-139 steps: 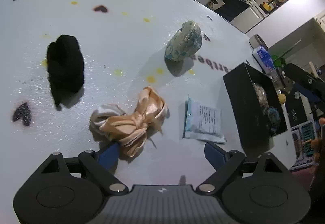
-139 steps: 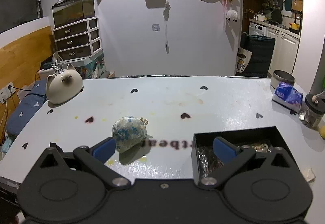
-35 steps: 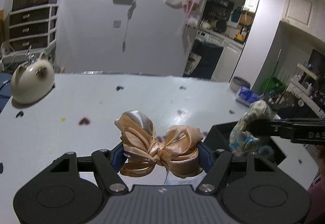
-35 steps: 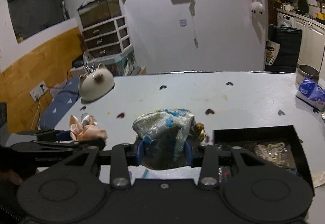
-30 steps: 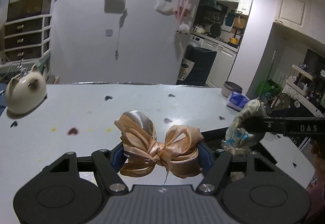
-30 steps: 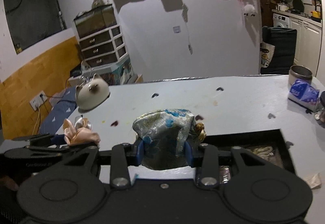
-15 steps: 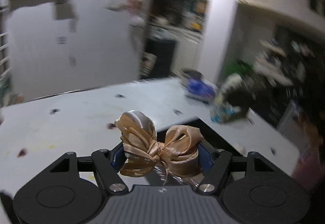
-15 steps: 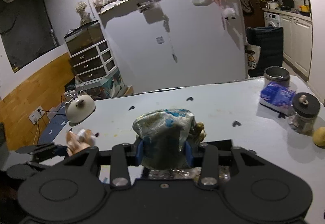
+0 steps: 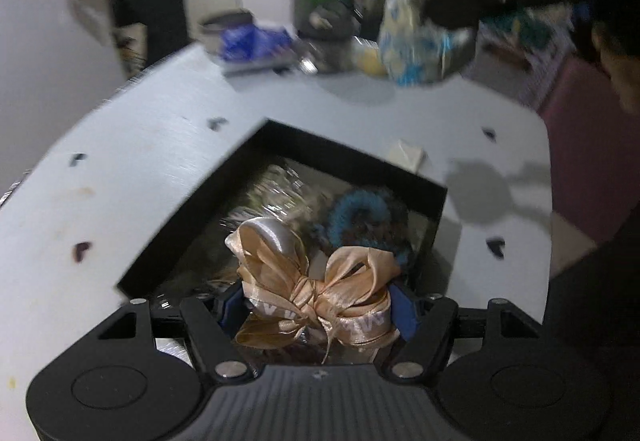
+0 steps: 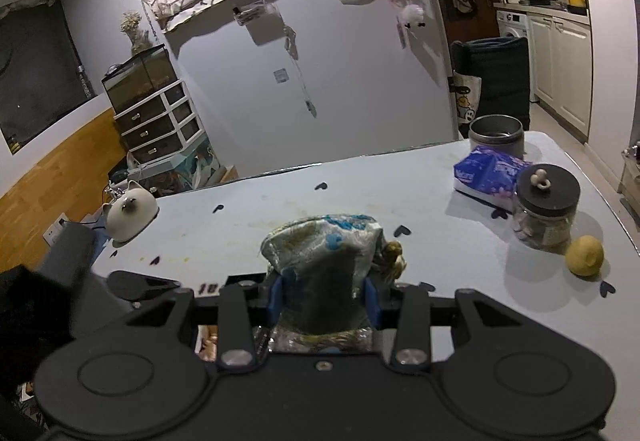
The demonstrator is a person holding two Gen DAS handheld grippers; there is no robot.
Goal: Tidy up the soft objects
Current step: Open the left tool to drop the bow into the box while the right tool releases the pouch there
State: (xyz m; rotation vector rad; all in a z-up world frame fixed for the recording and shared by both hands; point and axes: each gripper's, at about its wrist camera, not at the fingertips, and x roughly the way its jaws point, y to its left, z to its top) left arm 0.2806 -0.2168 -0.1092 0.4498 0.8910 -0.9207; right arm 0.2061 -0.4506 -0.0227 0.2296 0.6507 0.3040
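Note:
My left gripper [image 9: 316,305] is shut on a peach satin bow [image 9: 312,289] and holds it over the near edge of the open black box [image 9: 352,157]. The box holds a blue fuzzy scrunchie [image 9: 360,209] and shiny wrapped items [image 9: 272,193]. My right gripper [image 10: 322,297] is shut on a blue-and-cream patterned fabric pouch [image 10: 324,253] above the white table [image 10: 280,209]. The pouch also shows blurred at the top right of the left wrist view [image 9: 420,41], raised beyond the box.
A cat-shaped ceramic piece [image 10: 130,215] sits at the table's far left. A tissue pack [image 10: 490,175], a metal tin [image 10: 496,135], a lidded glass jar [image 10: 546,207] and a small yellow ball [image 10: 584,255] stand at the right. A folded paper scrap [image 9: 404,155] lies beyond the box.
My left gripper has swung right and tilted down, bringing the bow over the black box. My right gripper has lifted the pouch higher and turned slightly right.

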